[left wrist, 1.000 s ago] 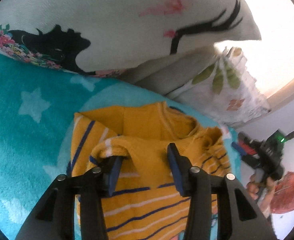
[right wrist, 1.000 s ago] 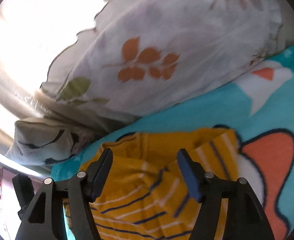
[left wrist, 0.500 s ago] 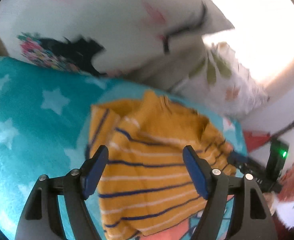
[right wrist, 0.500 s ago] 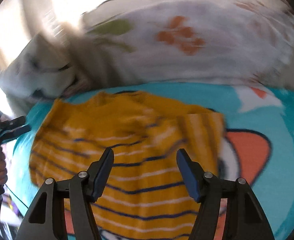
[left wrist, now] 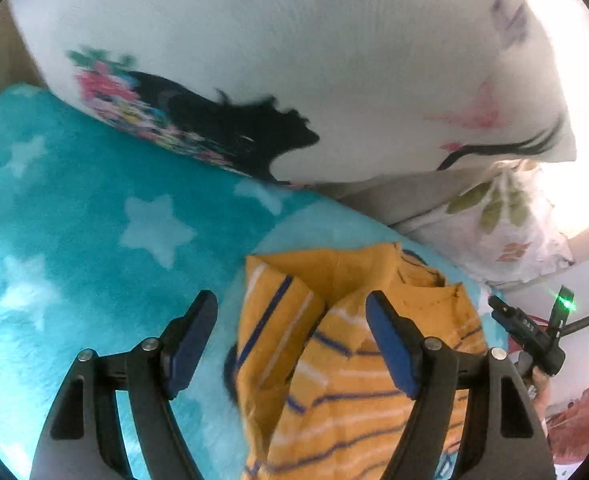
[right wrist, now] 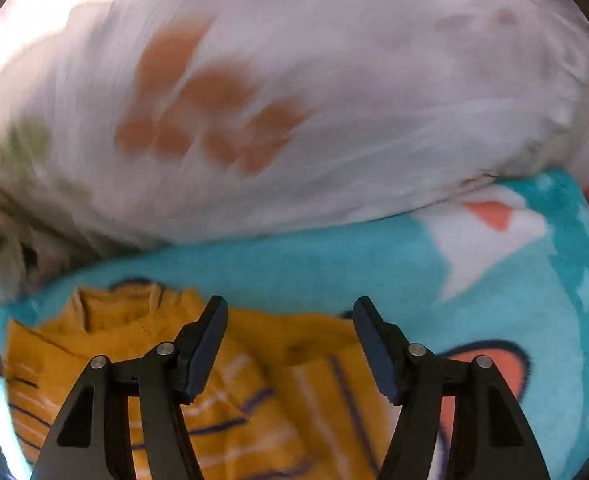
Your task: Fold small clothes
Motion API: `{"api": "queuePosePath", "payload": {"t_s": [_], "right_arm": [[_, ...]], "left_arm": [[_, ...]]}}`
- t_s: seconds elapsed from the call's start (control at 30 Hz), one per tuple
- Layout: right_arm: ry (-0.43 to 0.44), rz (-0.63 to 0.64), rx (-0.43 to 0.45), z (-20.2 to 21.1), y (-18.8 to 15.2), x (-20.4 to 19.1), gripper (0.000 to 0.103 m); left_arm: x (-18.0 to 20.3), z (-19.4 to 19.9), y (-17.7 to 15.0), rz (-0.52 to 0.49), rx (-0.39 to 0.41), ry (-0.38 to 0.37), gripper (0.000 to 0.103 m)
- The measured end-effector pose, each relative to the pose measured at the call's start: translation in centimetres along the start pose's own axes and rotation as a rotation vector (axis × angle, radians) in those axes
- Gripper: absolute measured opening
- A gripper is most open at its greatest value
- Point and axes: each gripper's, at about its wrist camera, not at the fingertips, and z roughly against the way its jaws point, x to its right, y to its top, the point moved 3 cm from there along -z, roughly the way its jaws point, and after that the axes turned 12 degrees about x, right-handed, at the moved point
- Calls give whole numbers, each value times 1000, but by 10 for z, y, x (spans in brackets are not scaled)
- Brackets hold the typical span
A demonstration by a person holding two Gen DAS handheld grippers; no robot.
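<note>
Left wrist view: the left gripper [left wrist: 290,316] hangs with jaws spread wide, gripping nothing, over the left edge of the yellow striped sweater [left wrist: 358,364], whose lower part is cut off by the frame. The sweater lies on a teal star blanket [left wrist: 94,220], below a white printed pillow [left wrist: 294,60]. In the blurred right wrist view, the right gripper [right wrist: 290,320] is likewise agape above the sweater [right wrist: 254,400], beside a leaf-print pillow [right wrist: 334,100].

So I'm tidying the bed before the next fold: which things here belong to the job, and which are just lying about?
Part of the job:
- yellow striped top
- left tool, open
- right tool, open

Just lying about:
- teal star blanket, under the top
- white eyelash pillow
- leaf-print pillow
</note>
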Motion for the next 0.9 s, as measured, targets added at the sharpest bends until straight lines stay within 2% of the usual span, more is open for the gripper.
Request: {"api": "queuePosePath", "payload": {"t_s": [0.07, 0.17, 0.3, 0.37, 0.43, 0.5, 0.53, 0.57, 0.6, 0.67, 0.8, 0.83, 0.87, 0.9], "right_arm": [[39, -42, 11, 25, -2, 21, 70], [125, -62, -19, 64, -25, 45, 71], [220, -78, -100, 111, -78, 70, 71], [269, -133, -150, 129, -109, 85, 73], [295, -209, -188, 135, -139, 100, 73], [291, -249, -214, 132, -159, 104, 73], [290, -272, -226, 129, -171, 106, 73], [291, -296, -233, 128, -178, 106, 73], [296, -311, -235, 128, -182, 105, 73], [299, -321, -219, 130, -186, 103, 73], [301, -321, -187, 136, -180, 99, 73], [302, -328, -185, 135, -179, 99, 73], [304, -336, -185, 134, -179, 98, 73], [306, -348, -186, 133, -180, 100, 74]], "left_arm": [[-9, 18, -7, 8, 1, -12, 76], [-23, 42, -33, 10, -26, -21, 77], [-32, 57, -76, 16, -82, -38, 77], [-30, 58, -99, 20, -123, -66, 79], [-21, 52, -123, 6, -167, -99, 79], [-11, 44, -138, -29, -203, -96, 78], [-5, 38, -144, -48, -228, -87, 58], [-3, 34, -147, -69, -250, -66, 20], [-3, 32, -148, -94, -265, -32, 9], [-9, 41, -138, -96, -237, -8, 9], [-29, 69, -108, -93, -131, 65, 11], [-32, 74, -103, -88, -114, 58, 21], [-34, 77, -99, -70, -105, 38, 43], [-36, 78, -97, -43, -90, 13, 56]]}}
